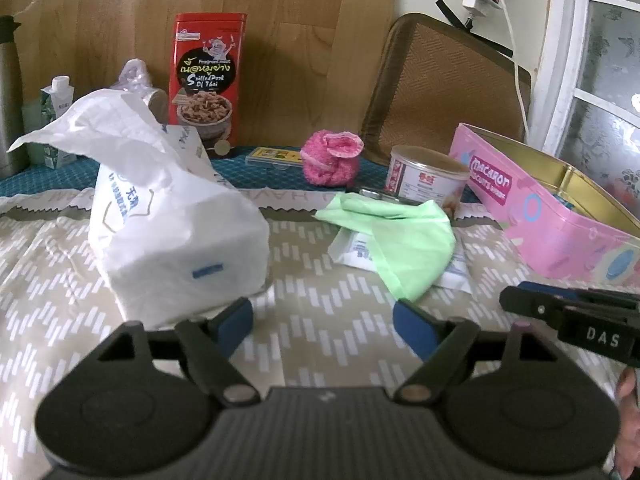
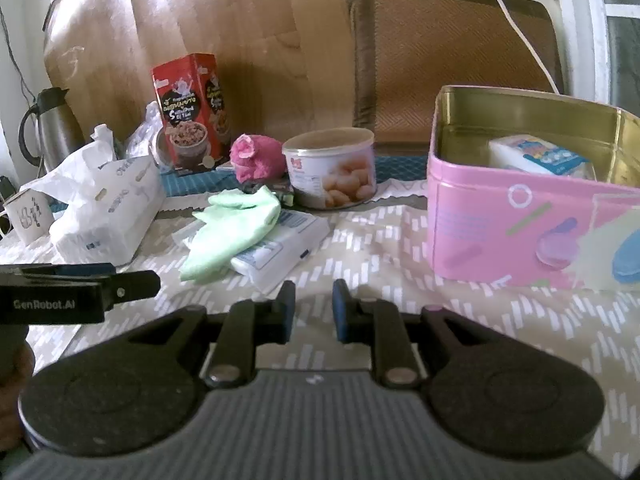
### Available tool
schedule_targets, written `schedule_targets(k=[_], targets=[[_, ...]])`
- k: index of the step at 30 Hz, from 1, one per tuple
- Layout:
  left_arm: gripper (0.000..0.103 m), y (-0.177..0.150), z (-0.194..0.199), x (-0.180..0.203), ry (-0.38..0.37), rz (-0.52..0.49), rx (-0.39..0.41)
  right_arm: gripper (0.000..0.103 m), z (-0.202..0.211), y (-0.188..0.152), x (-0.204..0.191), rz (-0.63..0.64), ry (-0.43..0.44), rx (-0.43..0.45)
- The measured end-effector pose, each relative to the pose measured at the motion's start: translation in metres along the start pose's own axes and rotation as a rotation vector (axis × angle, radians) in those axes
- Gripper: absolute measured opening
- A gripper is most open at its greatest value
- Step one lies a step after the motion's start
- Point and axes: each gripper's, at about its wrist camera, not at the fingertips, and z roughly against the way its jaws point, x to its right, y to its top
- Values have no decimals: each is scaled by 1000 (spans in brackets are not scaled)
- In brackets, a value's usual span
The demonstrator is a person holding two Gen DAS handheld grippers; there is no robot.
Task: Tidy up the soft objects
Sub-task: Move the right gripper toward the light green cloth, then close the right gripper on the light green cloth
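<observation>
Your left gripper (image 1: 322, 320) has its jaws spread wide with nothing between them; your right gripper (image 2: 314, 306) has its jaws drawn in to a narrow gap, and it too holds nothing.

From the left wrist view, the green cloth (image 1: 400, 236) lies at about 1 o'clock, draped over a flat white packet (image 1: 356, 250), with one corner reaching down close to the right-hand blue pad. The tissue pack (image 1: 176, 216) sits at 11 o'clock, its loose wrapper flaring up at the top. The pink fluffy ball (image 1: 330, 158) rests farther back at 12 o'clock, just beside the round tin (image 1: 426, 178). The pink macaron tin (image 1: 540, 216) stands open at 2 o'clock; in the right wrist view a small wrapped packet (image 2: 536, 156) already lies inside it.

Watch three things. If you pinch the green cloth where it overlaps the packet, you will likely drag the packet with it, or catch only a thin fold that slips out on the lift. If you go for the tissue pack, the loose wrapper may be all you grab, and the body will probably sag or drop. Your two grippers are near each other, each showing at the edge of the other's view, so reaching across toward the cloth could knock them together. And the right gripper's gap looks too narrow for anything bulky; widen it before you commit.
</observation>
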Motion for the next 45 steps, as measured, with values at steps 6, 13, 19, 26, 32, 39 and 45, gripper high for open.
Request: schedule_targets(k=[6, 13, 19, 26, 32, 39, 45], targets=[[87, 0, 0, -2, -25, 3, 0, 28, 1, -1, -2, -2, -4, 3], [94, 1, 1, -5, -64, 19, 1, 29, 0, -1, -3, -2, -7, 1], [98, 0, 3, -7, -90, 38, 4, 30, -1, 0, -3, 3, -5, -2], [101, 1, 3, -9, -118, 45, 4, 31, -1, -1, -4, 7, -9, -3], [102, 0, 4, -8, -124, 48, 3, 31, -1, -1, -4, 13, -8, -6], [102, 0, 5, -10, -135, 55, 5, 31, 0, 0, -3, 25, -19, 1], [102, 1, 5, -16, -165, 89, 10, 31, 1, 12, -6, -20, 34, 41]])
